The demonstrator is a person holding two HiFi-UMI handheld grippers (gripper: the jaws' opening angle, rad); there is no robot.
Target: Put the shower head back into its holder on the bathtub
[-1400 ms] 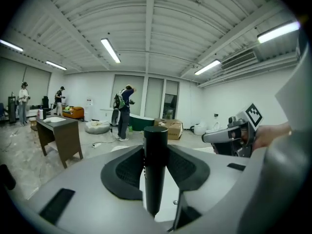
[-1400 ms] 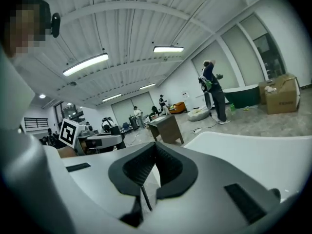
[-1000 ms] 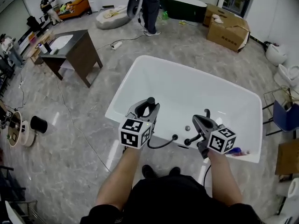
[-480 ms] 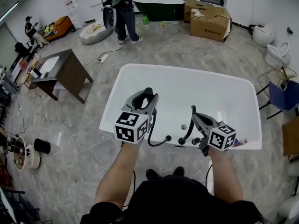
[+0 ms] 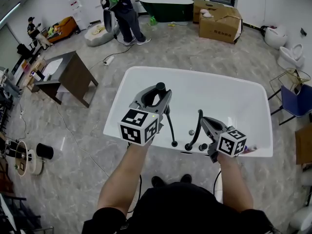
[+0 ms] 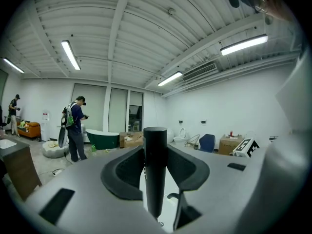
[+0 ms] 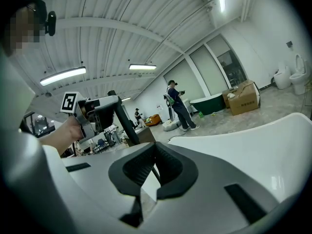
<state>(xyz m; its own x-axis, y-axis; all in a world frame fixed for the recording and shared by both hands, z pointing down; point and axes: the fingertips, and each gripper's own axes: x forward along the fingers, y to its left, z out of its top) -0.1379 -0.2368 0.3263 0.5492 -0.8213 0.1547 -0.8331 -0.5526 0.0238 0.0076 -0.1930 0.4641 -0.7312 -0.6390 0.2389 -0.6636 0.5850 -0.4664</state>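
Left gripper point(image 5: 156, 97): jaws part-open, clamped on black shower head point(image 5: 160, 87), long axis near upright, above bathtub point(image 5: 117, 104) near rim. Hose point(image 5: 170, 128) drops to probable holder point(image 5: 174, 144), below and right. Right gripper point(image 5: 204, 123): jaws closed, empty, beside faucet spout point(image 5: 195, 130).

A dark table point(image 5: 73, 71) stands on the grey marble floor point(image 5: 73, 145), cardboard boxes point(image 5: 219, 21) beyond.

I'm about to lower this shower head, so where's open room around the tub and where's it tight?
Open: the bathtub basin beyond the grippers, bare to its far rim. Crowded: the near rim, where black fittings, hose, left gripper and right gripper bunch together.
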